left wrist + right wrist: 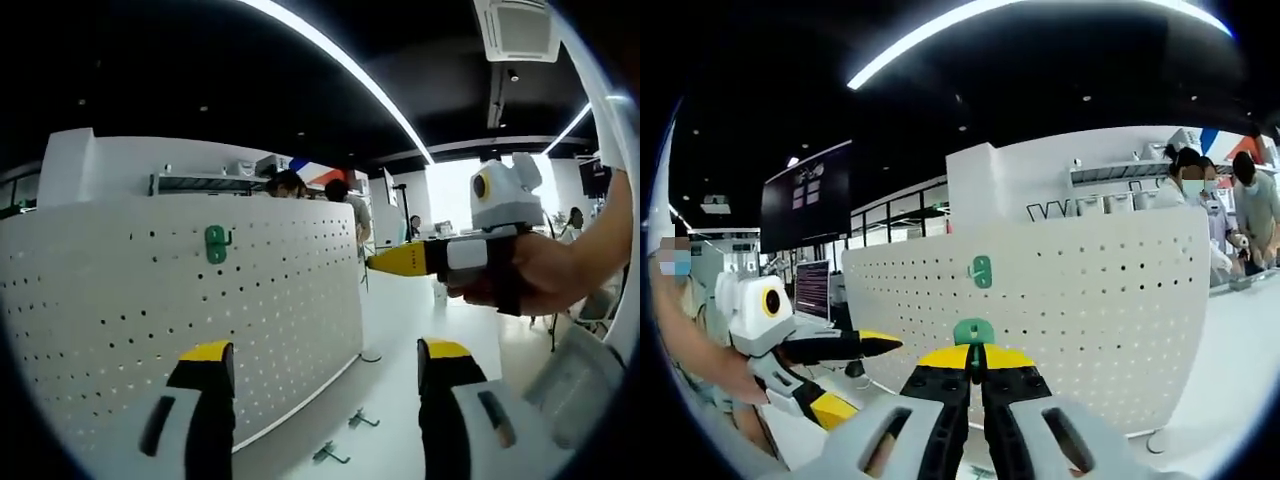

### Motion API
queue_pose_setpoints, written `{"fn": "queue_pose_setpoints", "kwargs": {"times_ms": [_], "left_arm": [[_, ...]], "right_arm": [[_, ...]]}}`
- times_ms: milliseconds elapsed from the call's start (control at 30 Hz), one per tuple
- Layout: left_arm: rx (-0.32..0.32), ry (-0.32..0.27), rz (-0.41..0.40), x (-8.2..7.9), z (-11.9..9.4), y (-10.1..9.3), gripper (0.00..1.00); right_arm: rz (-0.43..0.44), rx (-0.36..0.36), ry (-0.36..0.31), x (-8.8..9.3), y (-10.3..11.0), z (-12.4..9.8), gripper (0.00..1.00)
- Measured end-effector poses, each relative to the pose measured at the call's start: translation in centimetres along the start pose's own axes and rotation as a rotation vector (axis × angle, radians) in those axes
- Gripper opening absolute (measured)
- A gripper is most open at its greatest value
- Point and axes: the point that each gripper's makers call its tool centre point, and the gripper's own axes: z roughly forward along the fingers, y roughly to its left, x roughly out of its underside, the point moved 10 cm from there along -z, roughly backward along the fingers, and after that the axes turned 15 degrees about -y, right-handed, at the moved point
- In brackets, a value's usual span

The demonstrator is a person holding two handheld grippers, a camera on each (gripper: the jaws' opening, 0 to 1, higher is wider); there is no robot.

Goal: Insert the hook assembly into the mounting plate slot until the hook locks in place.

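The right gripper (975, 372) held a green plastic hook (973, 331) between closed fingers, near the white perforated pegboard (1090, 300). Another green hook (216, 243) hung mounted there. The left gripper (325, 365) stood wide.

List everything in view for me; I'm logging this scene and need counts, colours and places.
pegboard: one, white, upright on the table, facing both tools.
mounted hook: one, green, already on the pegboard's upper part.
held hook: one, green, pinched at the right tool's tips, in front of the pegboard.
loose hooks: two, dark, lying on the table by the pegboard's foot.
table: one, white, under the pegboard.
onlookers: several, standing behind the pegboard.
left tool: yellow-tipped, jaws apart, empty.
right tool: yellow-tipped, closed on the held hook.
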Motion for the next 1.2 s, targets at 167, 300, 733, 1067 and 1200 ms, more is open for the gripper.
{"fn": "queue_pose_setpoints", "kwargs": {"times_ms": [167, 300, 733, 1067, 1200], "left_arm": [[-0.028, 0.003, -0.005, 0.0, -1.0, 0.2, 0.77], [-0.045, 0.003, -0.004, -0.1, -1.6, 0.5, 0.76], [-0.116, 0.014, -0.006, 0.2, -4.0, 1.1, 0.75], [-0.159, 0.018, 0.014, -0.1, -5.6, 1.2, 0.74], [-0.181, 0.015, 0.005, -0.1, -6.2, 1.1, 0.75]], "right_arm": [[-0.009, 0.018, -0.003, -0.3, -0.2, 1.1, 0.0], [-0.011, 0.039, -0.004, -0.6, -0.6, 1.7, 0.0], [-0.045, 0.075, -0.033, -1.4, -1.9, 4.1, 0.01], [-0.06, 0.084, -0.046, -1.4, -2.3, 5.5, 0.01], [-0.065, 0.081, -0.055, -1.4, -2.3, 6.4, 0.01]]}}
